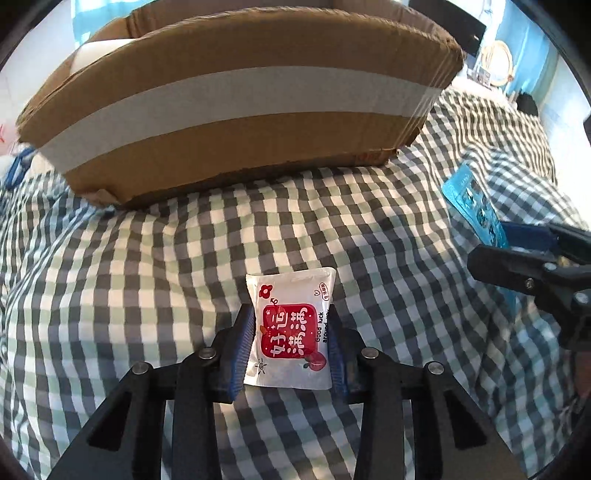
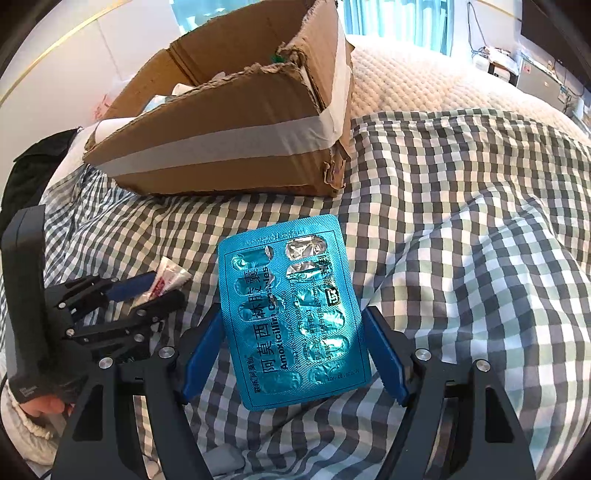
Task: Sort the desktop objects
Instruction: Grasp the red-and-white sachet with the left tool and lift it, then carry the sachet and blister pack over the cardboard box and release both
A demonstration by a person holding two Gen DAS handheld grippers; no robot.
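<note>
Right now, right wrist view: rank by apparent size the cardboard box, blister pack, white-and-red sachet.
1. cardboard box, largest even though it sits farthest back.
2. blister pack, between the right gripper pads, so nearness inflates it.
3. white-and-red sachet, smallest, partly hidden by the left gripper.

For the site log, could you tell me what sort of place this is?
Probably a bedroom: a checked bedsheet over a quilted mattress, with curtains behind the cardboard box.
</note>
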